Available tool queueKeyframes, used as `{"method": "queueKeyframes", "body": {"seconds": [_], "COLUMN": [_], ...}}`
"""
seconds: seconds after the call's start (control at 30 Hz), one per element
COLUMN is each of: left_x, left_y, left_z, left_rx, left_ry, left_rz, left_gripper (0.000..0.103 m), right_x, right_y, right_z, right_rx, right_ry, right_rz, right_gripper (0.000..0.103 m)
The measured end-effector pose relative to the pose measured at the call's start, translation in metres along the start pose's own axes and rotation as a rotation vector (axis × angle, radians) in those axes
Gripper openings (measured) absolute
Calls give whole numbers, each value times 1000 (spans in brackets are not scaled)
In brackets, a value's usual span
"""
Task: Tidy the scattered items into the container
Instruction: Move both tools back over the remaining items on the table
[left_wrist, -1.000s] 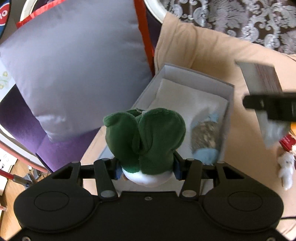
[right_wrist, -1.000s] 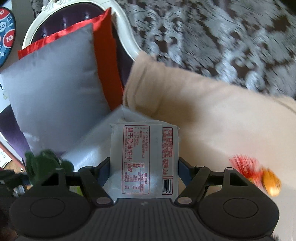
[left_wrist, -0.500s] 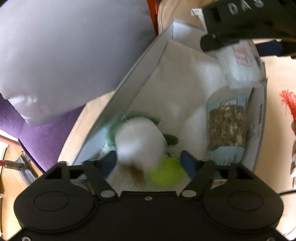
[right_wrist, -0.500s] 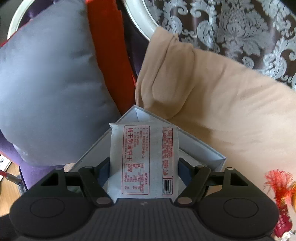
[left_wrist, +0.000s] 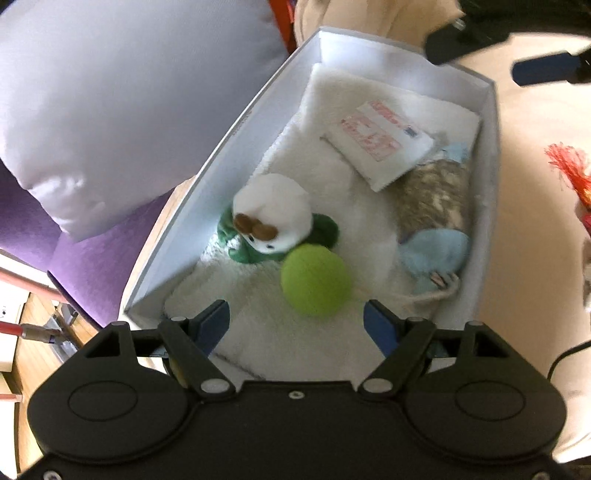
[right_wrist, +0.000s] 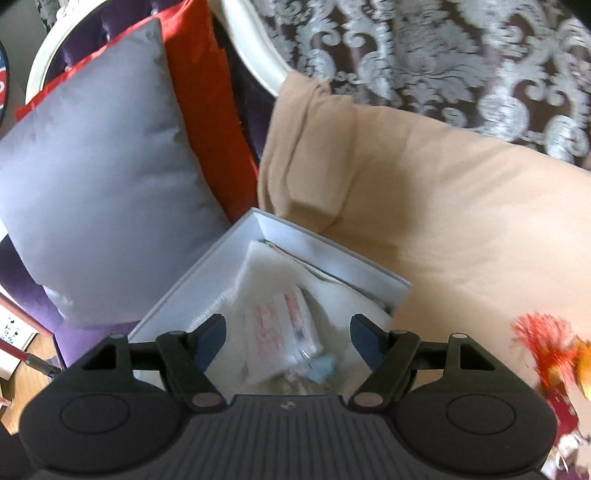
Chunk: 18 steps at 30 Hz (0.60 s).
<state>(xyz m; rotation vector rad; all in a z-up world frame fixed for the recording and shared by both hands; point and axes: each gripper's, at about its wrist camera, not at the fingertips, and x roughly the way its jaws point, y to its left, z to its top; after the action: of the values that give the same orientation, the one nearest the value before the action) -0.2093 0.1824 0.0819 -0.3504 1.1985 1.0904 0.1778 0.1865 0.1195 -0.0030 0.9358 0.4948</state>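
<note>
— So, left wrist view: where do things lie?
— Left gripper (left_wrist: 295, 319) has just spread its jaws, nothing between them; the plush toy (left_wrist: 271, 221) lies in the box (left_wrist: 229, 144) ahead, the green ball (left_wrist: 316, 280) close before the fingers. The white packet (left_wrist: 378, 146) lies flat at the far end.
— And the right wrist view?
— Right gripper (right_wrist: 288, 338) is released too, the packet (right_wrist: 280, 334) dropped, lying blurred below. Only this view shows the red-feathered toy (right_wrist: 546, 350) outside, right of the fingers on the beige cushion (right_wrist: 443, 206); the right hand is nearer.
</note>
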Motion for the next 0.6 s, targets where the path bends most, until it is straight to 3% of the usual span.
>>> {"method": "queueKeyframes", "body": {"seconds": [0.3, 0.6], "left_x": [-40, -60], "left_y": [-38, -121], "left_z": [-7, -23], "left_rx": [47, 140], "left_ry": [-54, -82], "left_rz": [-64, -145], "left_gripper": [76, 76], "right_x": [-93, -174], "right_y": [-76, -213], "right_z": [-80, -225], "right_rx": [157, 489], "right_ry": [-54, -57], "right_rz": [-96, -323], "right_gripper": [75, 75]}}
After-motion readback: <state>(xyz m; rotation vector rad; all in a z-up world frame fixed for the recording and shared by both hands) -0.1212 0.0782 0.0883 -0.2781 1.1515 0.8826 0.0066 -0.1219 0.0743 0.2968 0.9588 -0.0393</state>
